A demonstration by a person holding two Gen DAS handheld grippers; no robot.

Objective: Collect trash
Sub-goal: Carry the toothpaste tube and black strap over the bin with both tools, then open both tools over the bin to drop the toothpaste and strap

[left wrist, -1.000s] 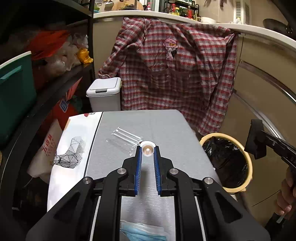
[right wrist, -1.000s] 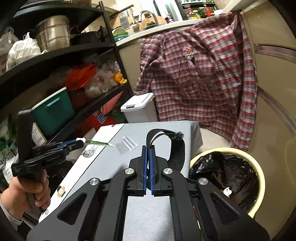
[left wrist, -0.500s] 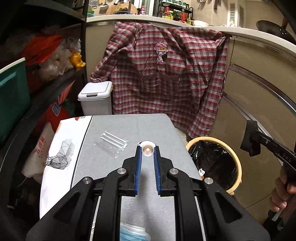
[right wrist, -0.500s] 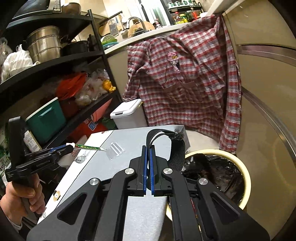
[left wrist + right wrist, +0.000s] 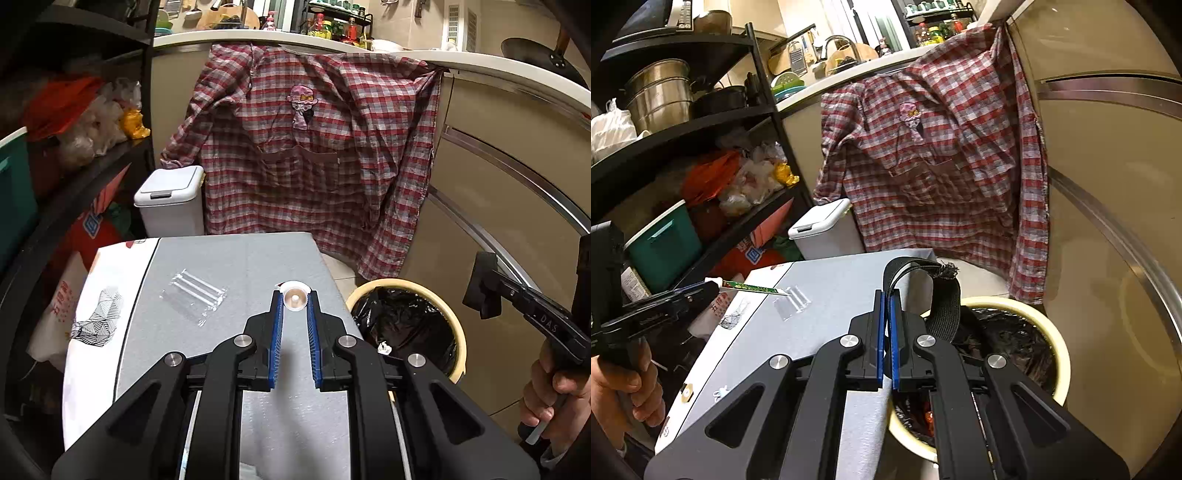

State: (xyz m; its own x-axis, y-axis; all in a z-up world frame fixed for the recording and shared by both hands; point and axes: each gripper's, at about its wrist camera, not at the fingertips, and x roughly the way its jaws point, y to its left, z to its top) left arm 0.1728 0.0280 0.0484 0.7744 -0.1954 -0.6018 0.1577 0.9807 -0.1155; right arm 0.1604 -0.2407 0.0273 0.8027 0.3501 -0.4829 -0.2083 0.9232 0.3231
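My left gripper (image 5: pixel 295 301) is shut on a small tube with a white cap (image 5: pixel 294 298) seen end-on; the right wrist view shows it as a green tube (image 5: pixel 753 288) sticking out of that gripper (image 5: pixel 711 287) above the grey table (image 5: pixel 236 266). My right gripper (image 5: pixel 886 295) is shut on a black elastic strap (image 5: pixel 942 291) whose loop hangs over the yellow-rimmed bin with a black liner (image 5: pixel 1052 343). The bin also shows in the left wrist view (image 5: pixel 406 317), beside the table's right edge. A clear plastic wrapper (image 5: pixel 194 293) lies on the table.
A white lidded bin (image 5: pixel 170 206) stands behind the table. A plaid shirt (image 5: pixel 314 158) hangs on the counter beyond. Black shelves (image 5: pixel 701 184) with bags and a green box line the left. A white printed bag (image 5: pixel 99 310) lies on the table's left side.
Both grippers moved right, toward the bin. The right gripper with the strap now sits over the bin's near rim. The left still holds the tube.
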